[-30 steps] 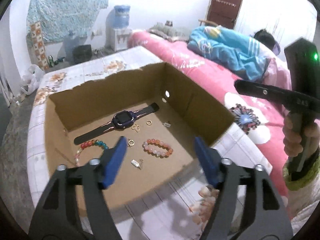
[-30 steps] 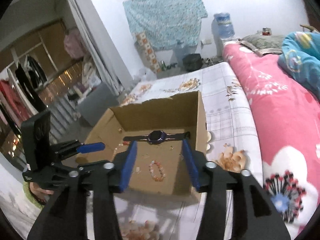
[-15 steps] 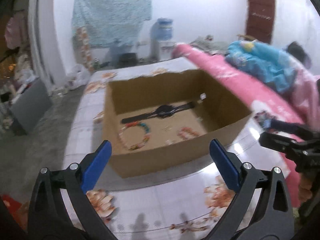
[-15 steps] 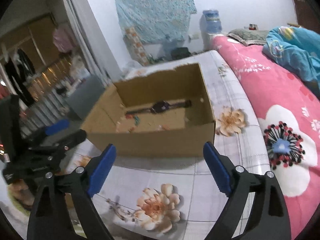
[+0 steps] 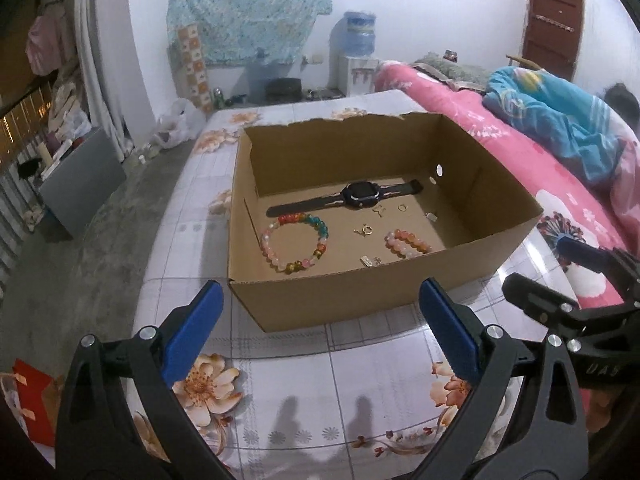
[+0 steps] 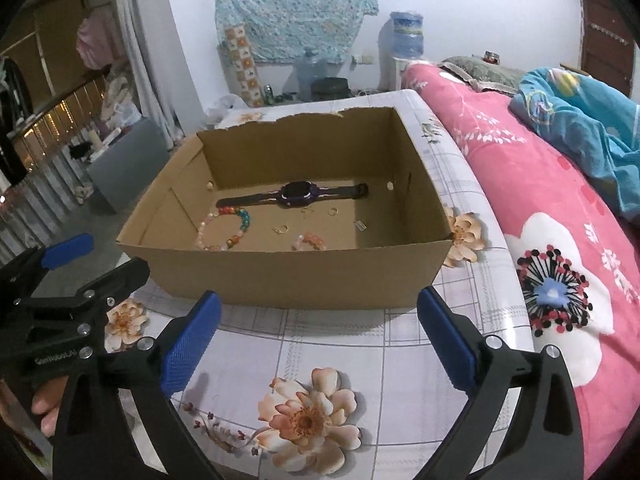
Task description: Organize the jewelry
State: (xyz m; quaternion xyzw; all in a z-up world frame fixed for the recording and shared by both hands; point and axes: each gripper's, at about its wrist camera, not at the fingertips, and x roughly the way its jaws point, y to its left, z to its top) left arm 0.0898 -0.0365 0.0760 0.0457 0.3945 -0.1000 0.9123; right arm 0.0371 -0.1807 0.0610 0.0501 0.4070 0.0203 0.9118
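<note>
Left tool [image 5: 320,322]: hanging released, empty, before the box [image 5: 360,300].
Right tool [image 6: 320,330]: hanging released, empty.
Watch [image 5: 356,195]: lying in box beside bracelets [image 5: 296,242].

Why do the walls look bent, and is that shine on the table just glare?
Left wrist view: the fisheye lens bows the room's edges; a bright glare patch on the table sits right of the cardboard box, and gripper shadows fall near the bottom. Right wrist view: same curving, black corners, sharp focus on the watch.
</note>
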